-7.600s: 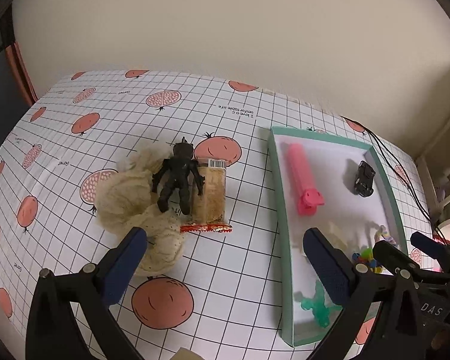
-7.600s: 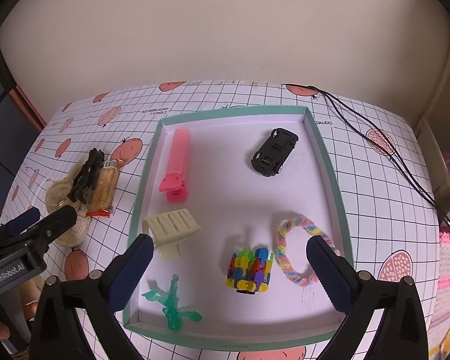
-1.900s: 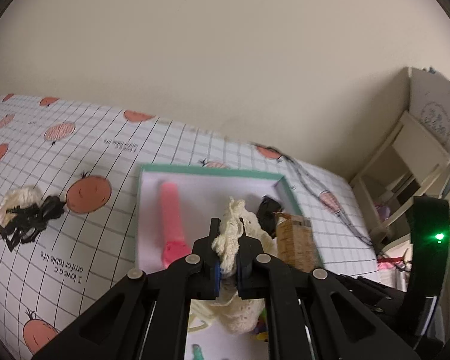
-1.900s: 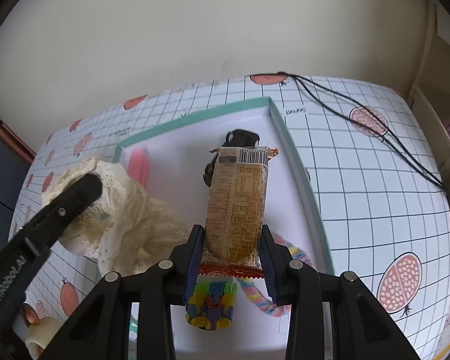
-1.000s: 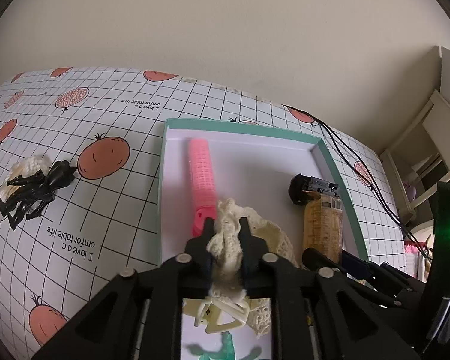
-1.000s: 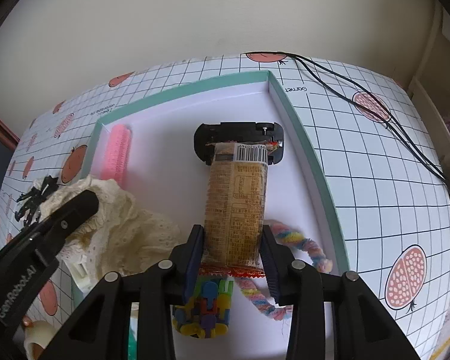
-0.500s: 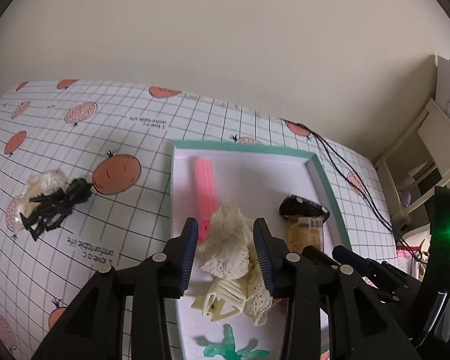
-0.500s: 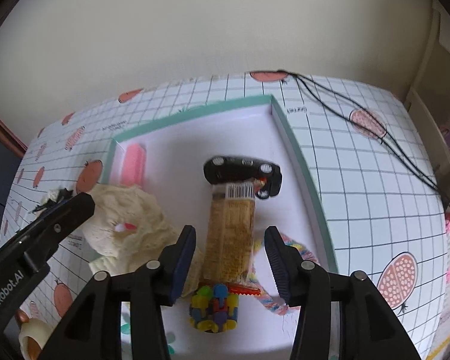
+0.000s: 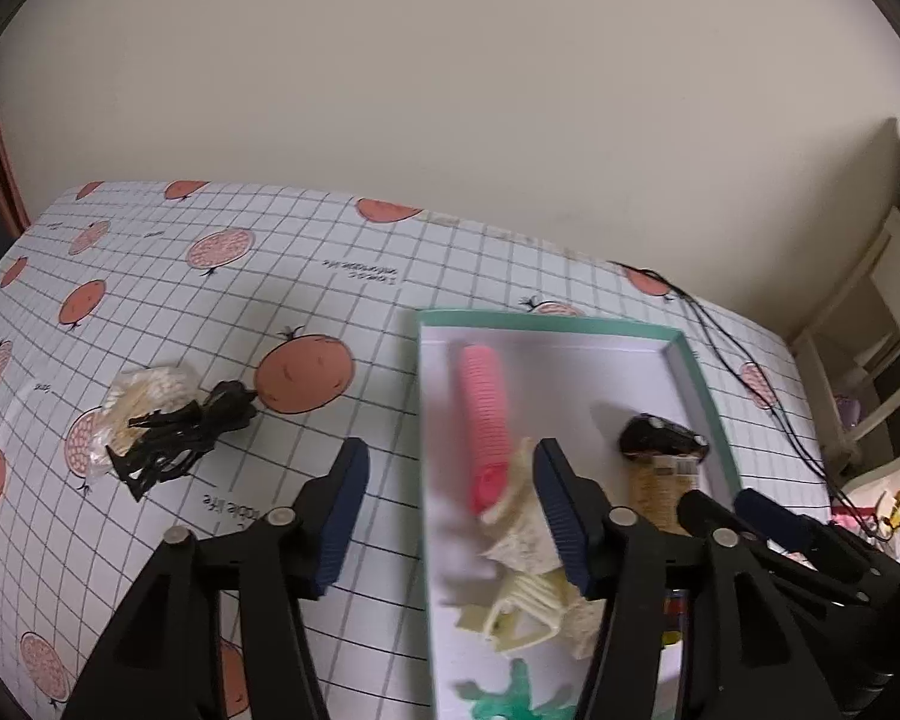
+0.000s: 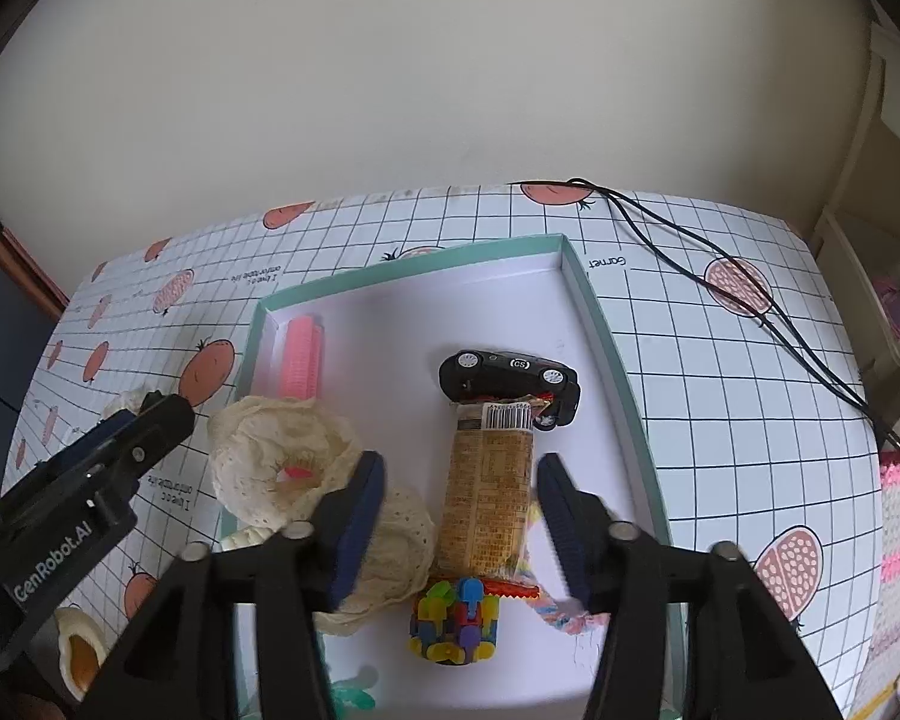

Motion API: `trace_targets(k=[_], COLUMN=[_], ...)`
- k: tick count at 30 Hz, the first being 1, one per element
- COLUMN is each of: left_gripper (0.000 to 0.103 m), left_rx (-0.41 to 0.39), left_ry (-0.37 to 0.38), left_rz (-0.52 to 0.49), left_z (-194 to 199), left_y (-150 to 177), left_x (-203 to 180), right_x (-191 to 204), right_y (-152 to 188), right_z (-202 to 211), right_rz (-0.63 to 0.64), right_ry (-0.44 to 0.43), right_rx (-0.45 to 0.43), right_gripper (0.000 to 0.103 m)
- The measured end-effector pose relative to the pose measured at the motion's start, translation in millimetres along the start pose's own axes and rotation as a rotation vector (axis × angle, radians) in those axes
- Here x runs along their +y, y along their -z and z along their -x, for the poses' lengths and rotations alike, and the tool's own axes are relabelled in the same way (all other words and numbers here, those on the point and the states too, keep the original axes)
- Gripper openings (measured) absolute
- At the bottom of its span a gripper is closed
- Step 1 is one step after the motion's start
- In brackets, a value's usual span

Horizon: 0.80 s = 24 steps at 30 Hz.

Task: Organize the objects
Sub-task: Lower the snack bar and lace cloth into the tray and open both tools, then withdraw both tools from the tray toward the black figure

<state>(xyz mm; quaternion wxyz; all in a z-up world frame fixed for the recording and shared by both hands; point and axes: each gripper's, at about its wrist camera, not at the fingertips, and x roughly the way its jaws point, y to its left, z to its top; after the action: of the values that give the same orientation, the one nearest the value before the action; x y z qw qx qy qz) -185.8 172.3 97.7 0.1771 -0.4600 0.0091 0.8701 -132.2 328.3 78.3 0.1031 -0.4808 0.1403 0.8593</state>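
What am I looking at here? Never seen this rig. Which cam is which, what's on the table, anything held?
No robot arm: a person carries hand-held tongs, one per hand, each with a fisheye camera looking along its fingers. One picture is from the left tongs, the other from the right tongs. Both are open and hold nothing.

On the grid-print tablecloth sits a teal-rimmed tray. In it: a pink roller, cream lace cloth, a snack packet touching a black toy car, a colourful block toy and a braided ring. Outside the tray, a black figure lies by a pale bundle.
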Motion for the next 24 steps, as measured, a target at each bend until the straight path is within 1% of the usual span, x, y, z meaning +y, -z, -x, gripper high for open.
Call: trace_targets(k=[2,4,6,8,10,11,12,14,15,16,19,24], left_gripper=[0.072,0.077,0.089,0.091,0.093,0.098,0.103,0.103,0.103,0.103,0.103,0.103], left_rx=[-0.003,-0.005,-0.019,-0.032,-0.044,-0.044,-0.042,-0.044,-0.042,-0.042,-0.048,-0.075], left_ry=[-0.019,-0.032,-0.048,-0.066,-0.071,-0.068,-0.066,-0.071,-0.073,-0.071,-0.068,-0.072], left_rz=[0.007,0.012,0.020,0.031,0.052,0.062,0.069,0.076,0.077,0.081,0.105,0.115], left_z=[-1,-2,-1,0,2,2,1,2,1,1,1,5], left_y=[0,0,0,-1,-1,-2,-2,-2,-3,-3,-3,-3], left_x=[4,8,12,16,21,24,26,30,31,33,38,42], right_x=[0,0,1,1,1,1,1,1,0,0,-1,-1], right_y=[0,1,1,1,1,1,1,2,2,2,1,1], right_z=[-2,-2,-2,-2,-2,-2,-2,-2,-2,-2,-3,-4], right_rz=[0.006,0.010,0.015,0.019,0.020,0.018,0.016,0.015,0.014,0.013,0.013,0.018], right_ry=[-0.001,0.002,-0.002,-0.001,0.002,-0.001,0.000,0.007,0.007,0.008,0.012,0.011], right_rx=[0.000,-0.004,-0.007,-0.010,-0.013,-0.016,-0.018,-0.020,-0.021,-0.023,-0.025,-0.026], right_gripper=[0.062,0.070,0.074,0.077,0.093,0.096,0.097,0.098,0.102,0.103,0.103,0.103])
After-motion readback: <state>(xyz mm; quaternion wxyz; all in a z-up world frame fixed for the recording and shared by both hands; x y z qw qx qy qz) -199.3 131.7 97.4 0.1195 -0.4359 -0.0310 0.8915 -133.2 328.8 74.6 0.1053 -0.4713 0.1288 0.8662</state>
